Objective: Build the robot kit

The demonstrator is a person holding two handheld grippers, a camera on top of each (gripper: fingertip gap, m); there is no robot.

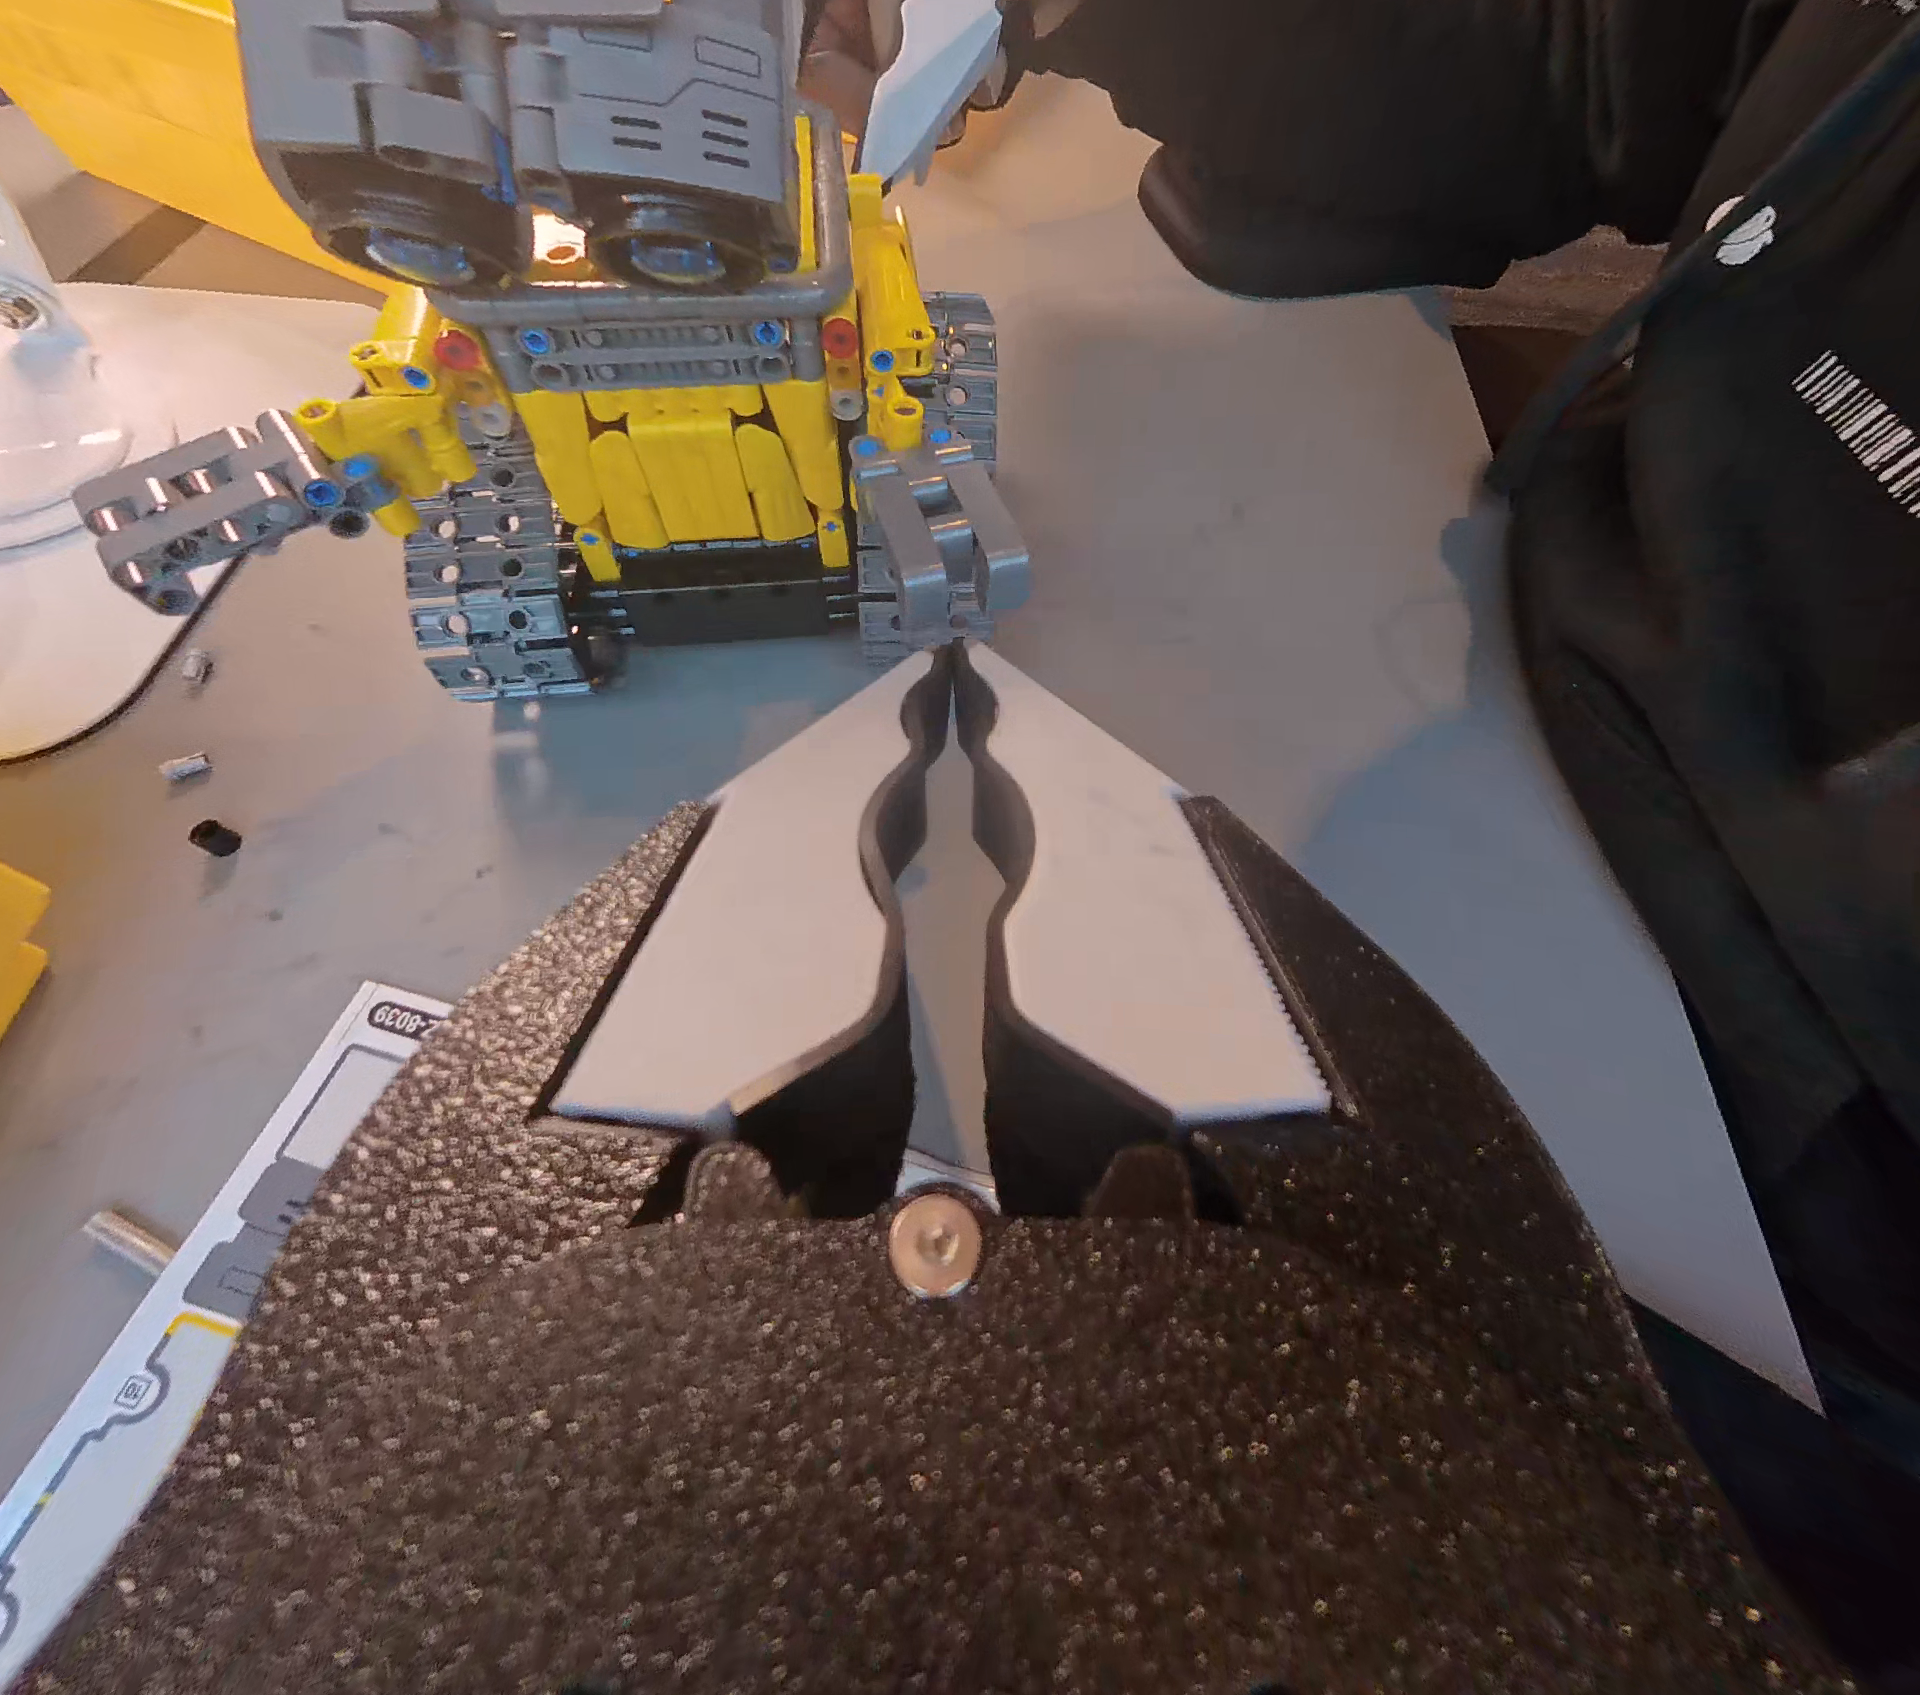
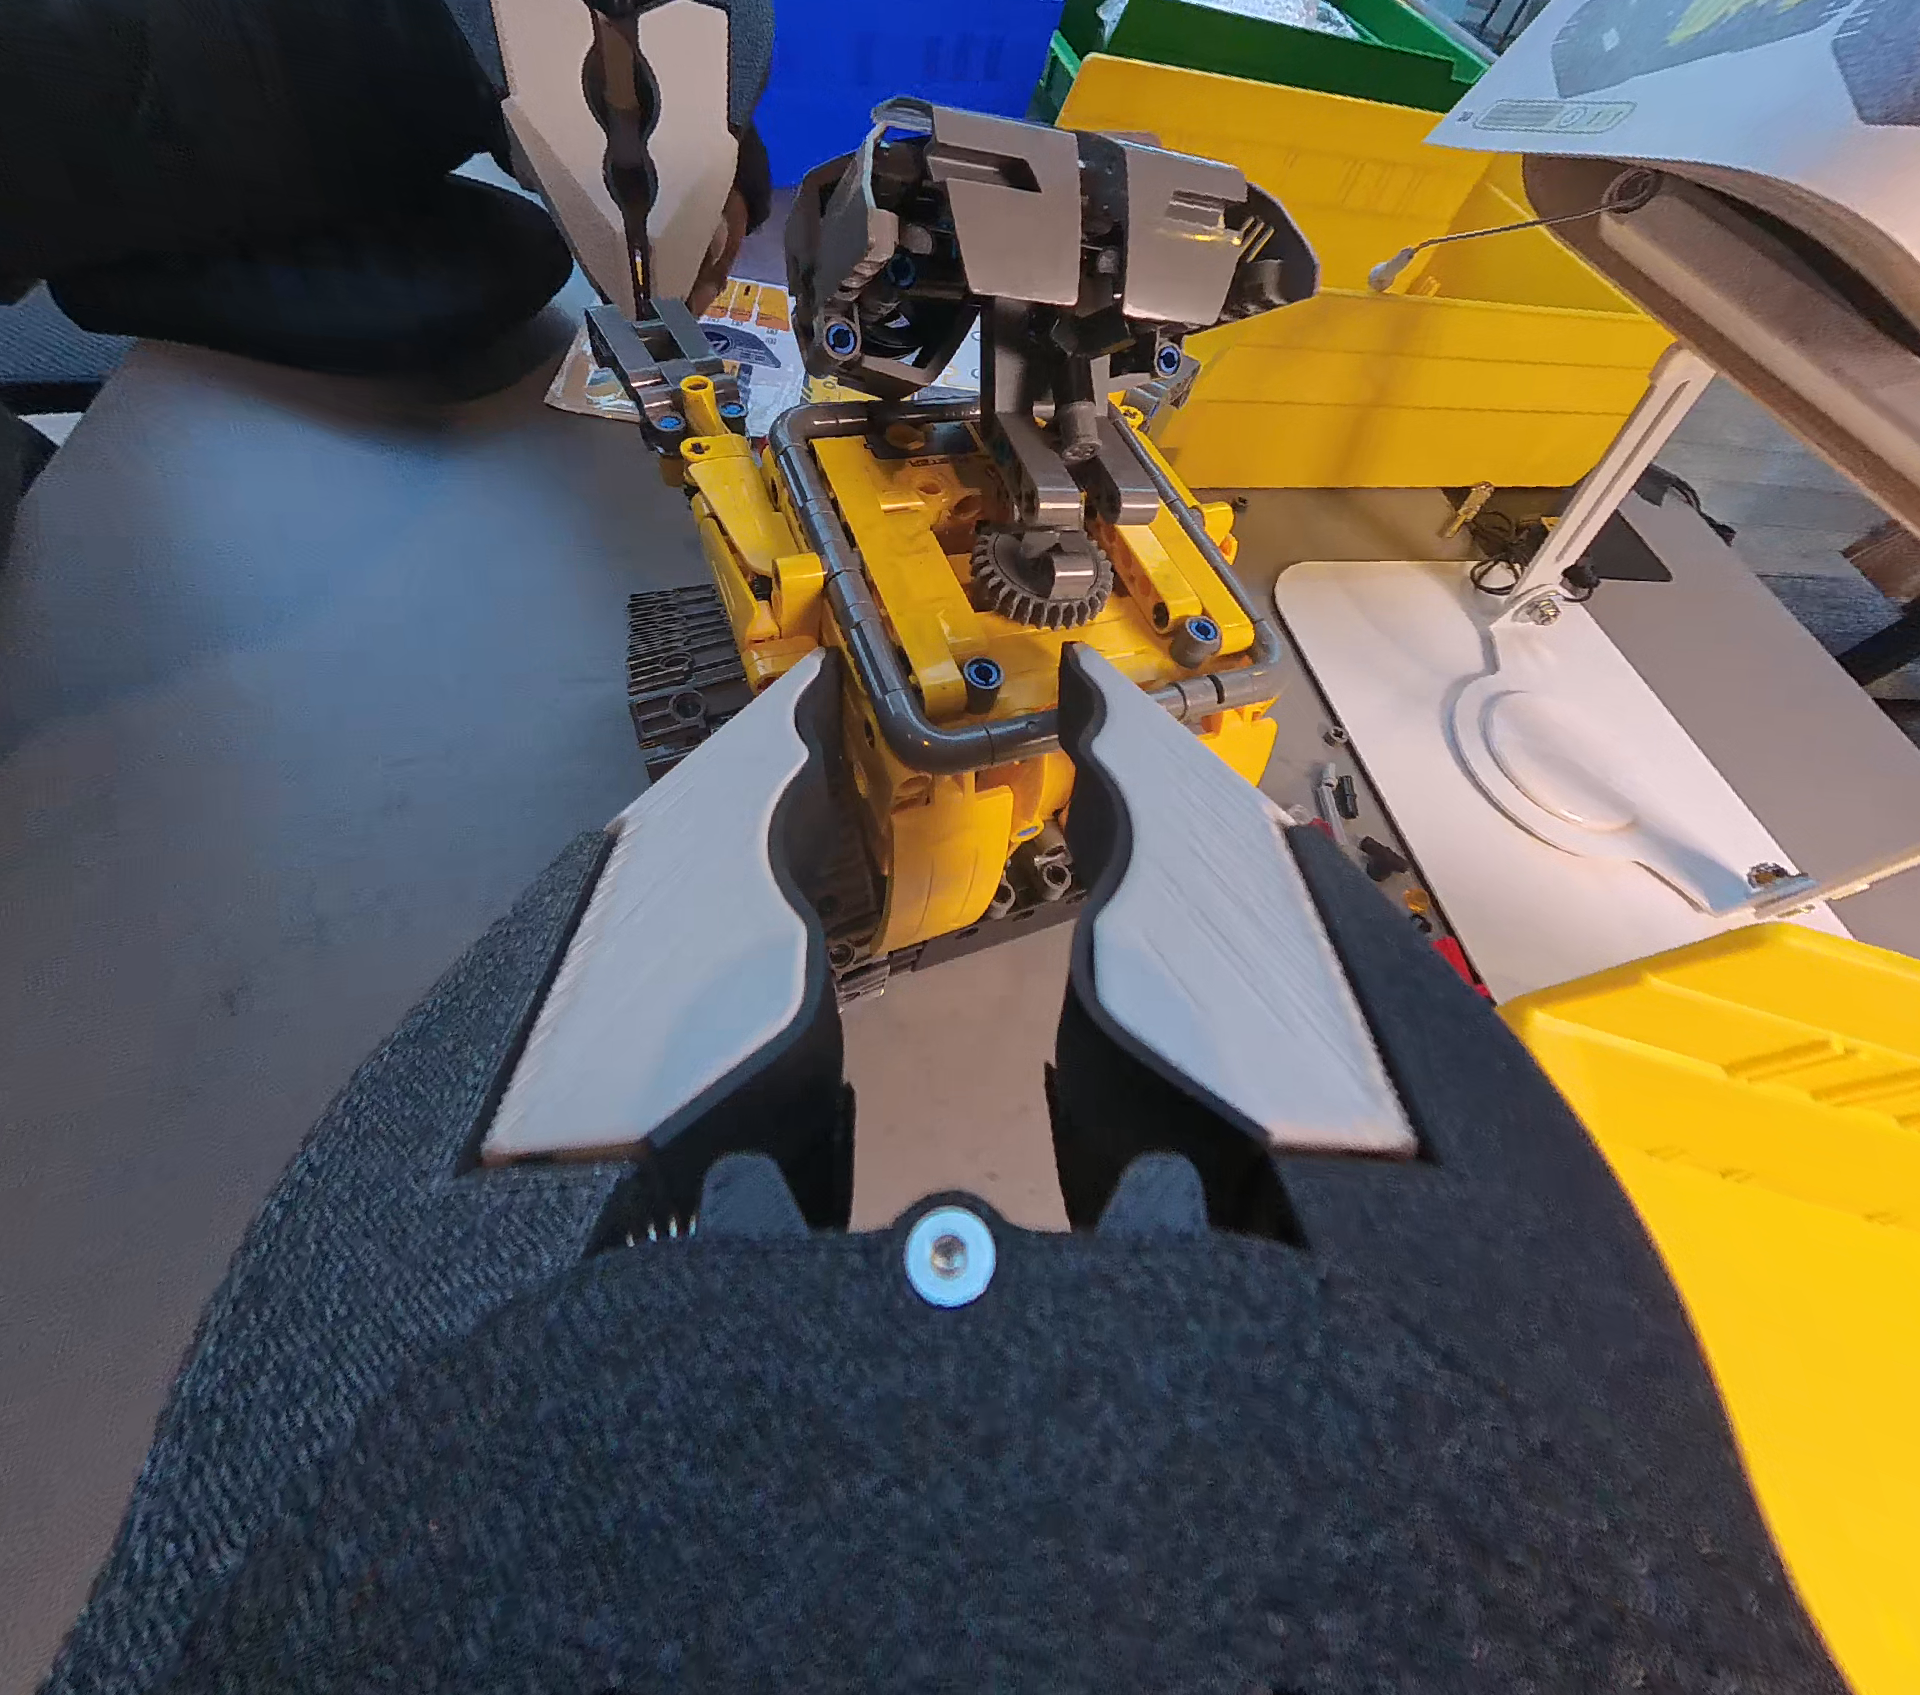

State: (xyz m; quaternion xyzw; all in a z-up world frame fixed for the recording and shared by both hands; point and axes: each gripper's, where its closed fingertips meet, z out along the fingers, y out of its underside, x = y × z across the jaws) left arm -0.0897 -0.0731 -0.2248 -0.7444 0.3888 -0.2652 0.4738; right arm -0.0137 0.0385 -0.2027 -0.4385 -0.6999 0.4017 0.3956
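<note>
Opposed close wrist views share toy robot (image 1: 665, 357) (front, back)

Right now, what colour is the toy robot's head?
Grey head, best seen in the left wrist view.

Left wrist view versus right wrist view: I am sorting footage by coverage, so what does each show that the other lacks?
Only the left wrist view shows the toy's two round blue-lensed eyes, its grey outstretched arm and small loose parts on the grey table.

Only the right wrist view shows the grey gear on the toy's top, a blue plastic bin, a green bin and a white stand base.

Both show the yellow-and-grey brick-built tracked robot toy, the left gripper shut on its grey claw hand, and the right gripper open behind its body.
</note>
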